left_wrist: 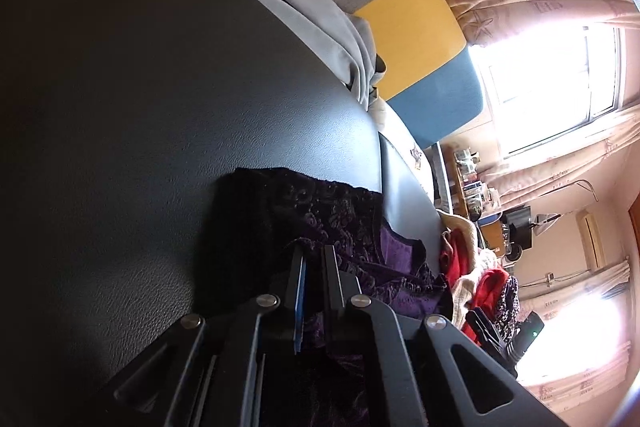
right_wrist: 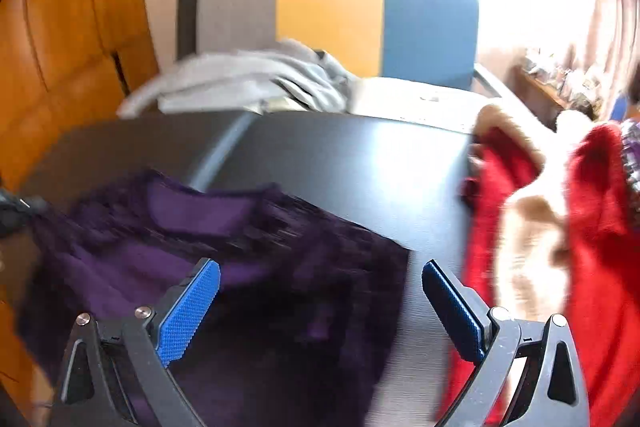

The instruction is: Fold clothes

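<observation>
A dark purple velvet garment with a patterned pile lies on the black table. In the left wrist view, rolled sideways, my left gripper is shut on an edge of the purple garment; cloth shows between the blue pads. My right gripper hovers open over the garment's right part, and its blue pads stand wide apart with nothing between them. The right wrist view is blurred by motion.
A heap of red and cream clothes lies at the table's right side. Grey cloth is piled behind the table against a grey, yellow and blue chair back. A wooden cabinet stands to the left. The bright window is curtained.
</observation>
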### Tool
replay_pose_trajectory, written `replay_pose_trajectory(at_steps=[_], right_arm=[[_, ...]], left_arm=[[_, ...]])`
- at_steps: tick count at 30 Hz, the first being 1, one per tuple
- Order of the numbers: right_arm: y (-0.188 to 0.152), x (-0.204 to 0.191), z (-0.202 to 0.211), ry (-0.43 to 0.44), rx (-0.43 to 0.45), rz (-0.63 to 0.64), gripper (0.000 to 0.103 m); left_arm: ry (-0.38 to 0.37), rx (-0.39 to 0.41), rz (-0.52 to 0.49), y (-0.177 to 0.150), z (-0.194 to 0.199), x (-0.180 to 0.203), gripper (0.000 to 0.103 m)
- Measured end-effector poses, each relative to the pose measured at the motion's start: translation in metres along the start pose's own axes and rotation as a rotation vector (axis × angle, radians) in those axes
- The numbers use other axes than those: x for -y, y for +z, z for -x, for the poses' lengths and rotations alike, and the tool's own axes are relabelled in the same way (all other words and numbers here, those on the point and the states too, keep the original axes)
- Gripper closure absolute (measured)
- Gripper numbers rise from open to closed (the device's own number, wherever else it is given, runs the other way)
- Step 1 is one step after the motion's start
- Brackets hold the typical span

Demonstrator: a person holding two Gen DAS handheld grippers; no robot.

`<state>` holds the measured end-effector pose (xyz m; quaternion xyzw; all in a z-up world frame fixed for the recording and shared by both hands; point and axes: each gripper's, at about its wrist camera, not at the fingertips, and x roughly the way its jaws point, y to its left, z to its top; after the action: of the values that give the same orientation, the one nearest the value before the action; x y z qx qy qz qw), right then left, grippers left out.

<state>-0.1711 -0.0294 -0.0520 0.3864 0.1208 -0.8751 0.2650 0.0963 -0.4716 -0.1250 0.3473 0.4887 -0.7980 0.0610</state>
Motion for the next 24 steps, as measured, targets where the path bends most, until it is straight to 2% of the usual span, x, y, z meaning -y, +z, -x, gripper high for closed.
replay_pose_trajectory(at_steps=[3, 6, 10, 11, 12, 13, 15, 17, 23, 24], right_arm=[[0.006, 0.010, -0.024, 0.050, -0.066, -0.009, 0.011], [0.009, 0.000, -0.038, 0.099, -0.102, 0.010, 0.019], [0.014, -0.011, -0.067, 0.084, -0.144, 0.014, 0.024], [0.014, -0.009, -0.073, 0.078, -0.165, 0.001, 0.044], [0.013, -0.008, -0.080, 0.071, -0.185, -0.011, 0.088], [0.011, -0.004, -0.084, 0.104, -0.210, -0.056, 0.095], [0.006, -0.004, -0.075, 0.124, -0.198, -0.062, 0.096], [0.000, -0.008, -0.049, 0.139, -0.155, -0.060, 0.096], [0.011, 0.011, 0.043, 0.150, 0.061, -0.154, 0.096], [0.013, 0.015, 0.038, 0.143, 0.052, -0.172, 0.096]], left_arm=[[0.011, -0.007, -0.007, -0.003, 0.000, 0.002, 0.099], [0.023, -0.011, -0.013, -0.004, -0.001, 0.005, 0.099], [0.027, -0.008, -0.022, -0.004, -0.001, 0.009, 0.099], [0.027, -0.006, -0.025, -0.004, 0.000, 0.010, 0.099], [0.027, -0.004, -0.030, -0.005, 0.001, 0.012, 0.099], [0.025, -0.001, -0.037, -0.006, 0.002, 0.013, 0.099], [0.006, 0.008, -0.054, -0.008, 0.007, 0.017, 0.099], [-0.024, 0.017, -0.068, -0.011, 0.013, 0.022, 0.099], [-0.128, 0.088, -0.050, -0.010, 0.038, 0.032, 0.099], [-0.135, 0.102, -0.040, -0.008, 0.039, 0.032, 0.099]])
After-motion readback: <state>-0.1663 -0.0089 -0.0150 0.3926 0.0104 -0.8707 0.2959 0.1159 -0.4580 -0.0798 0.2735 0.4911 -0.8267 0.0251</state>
